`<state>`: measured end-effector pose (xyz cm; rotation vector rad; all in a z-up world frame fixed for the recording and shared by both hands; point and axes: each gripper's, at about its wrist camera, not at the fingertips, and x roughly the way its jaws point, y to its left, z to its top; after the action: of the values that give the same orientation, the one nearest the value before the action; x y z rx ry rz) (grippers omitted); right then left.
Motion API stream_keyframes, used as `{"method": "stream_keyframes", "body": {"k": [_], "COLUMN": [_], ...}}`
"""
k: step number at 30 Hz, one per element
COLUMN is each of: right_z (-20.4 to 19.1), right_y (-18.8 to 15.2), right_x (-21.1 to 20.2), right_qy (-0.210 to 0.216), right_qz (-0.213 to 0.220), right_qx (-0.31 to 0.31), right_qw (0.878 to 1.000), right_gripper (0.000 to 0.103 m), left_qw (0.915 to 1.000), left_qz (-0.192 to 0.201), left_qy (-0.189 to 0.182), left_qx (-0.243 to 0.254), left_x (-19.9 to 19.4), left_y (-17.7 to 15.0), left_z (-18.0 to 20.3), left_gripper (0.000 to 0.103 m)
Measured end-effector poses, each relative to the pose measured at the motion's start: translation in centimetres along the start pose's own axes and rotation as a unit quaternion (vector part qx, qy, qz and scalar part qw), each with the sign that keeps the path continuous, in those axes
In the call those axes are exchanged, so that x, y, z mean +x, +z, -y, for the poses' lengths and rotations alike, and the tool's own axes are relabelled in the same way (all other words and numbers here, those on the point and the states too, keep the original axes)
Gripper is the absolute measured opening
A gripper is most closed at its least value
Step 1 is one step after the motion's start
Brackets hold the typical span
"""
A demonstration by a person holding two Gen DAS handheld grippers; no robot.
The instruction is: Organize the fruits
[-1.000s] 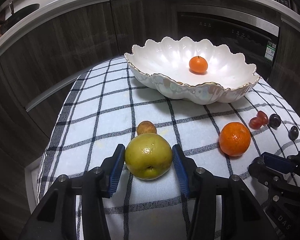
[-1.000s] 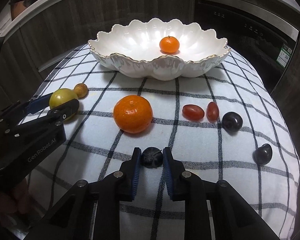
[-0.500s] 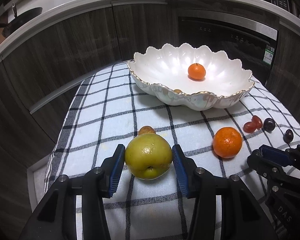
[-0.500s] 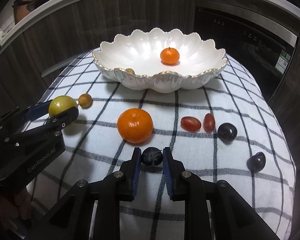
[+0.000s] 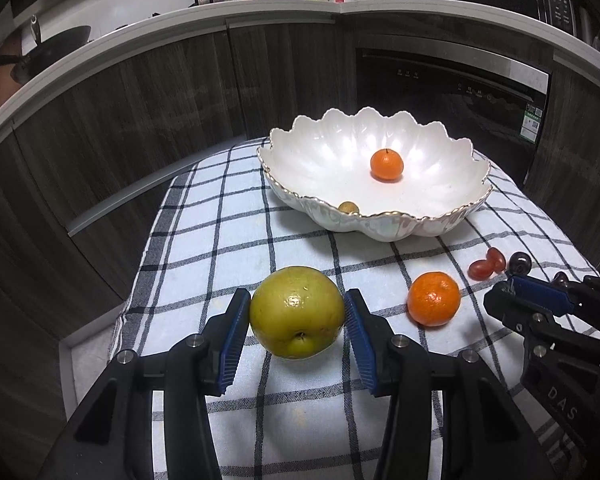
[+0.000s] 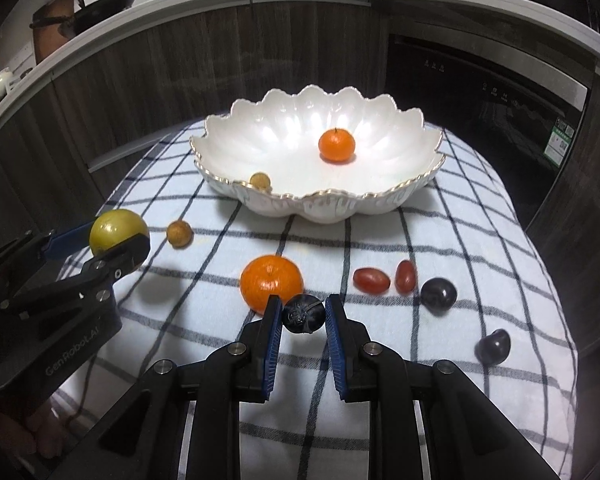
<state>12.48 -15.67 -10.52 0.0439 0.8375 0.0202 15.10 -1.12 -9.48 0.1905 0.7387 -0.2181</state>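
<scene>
Item: two fruits in hand over a bench covered with a checked cloth. Left gripper: fingers clamped on a yellow-green apple, pads bearing on its two widest flanks, stem end toward the camera. Right gripper: fingers nearly shut on a small dark grape, held by the very tips. Both fruits appear clear of the cloth. Ahead of both pairs of fingers: a white scalloped bowl, holding a small orange and a small tan fruit close to its near rim. Loose on the cloth: a larger orange just ahead of the right fingers, another tan fruit to their left, two red grapes and two dark grapes to their right. Hazards, as judged: the apple is round and smooth, so it may rotate or slide out if the grip loosens in transit; the grape is soft and could be crushed, or squirt from the tips; a low approach could catch the bowl's raised rim; the two grippers sit close and may collide while converging; fruit released from height may roll or bounce back out.
</scene>
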Motion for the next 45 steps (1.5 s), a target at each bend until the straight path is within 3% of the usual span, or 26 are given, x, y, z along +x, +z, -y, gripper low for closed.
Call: {"method": "stream_keyframes", "body": {"k": [22, 45], "right_z": [1.8, 5.2], "right_y": [2.7, 7.7], "right_x": [-1.3, 0.2], "right_qy": [-0.003, -0.018], "right_qz": [0.027, 0.040], "right_qx": [0.025, 0.024], "right_qw": [0.999, 0.999], "right_gripper": [0.024, 0.024], "left_qw": [0.9998, 0.9997], "left_qz": [0.019, 0.021], "left_qy": [0.006, -0.004], "left_qx": [0.001, -0.011], "left_x": [-1.9, 0.7], "left_y": [2.9, 7.5], "left_z": [0.8, 2.2], "left_gripper": [0.047, 0.047]}}
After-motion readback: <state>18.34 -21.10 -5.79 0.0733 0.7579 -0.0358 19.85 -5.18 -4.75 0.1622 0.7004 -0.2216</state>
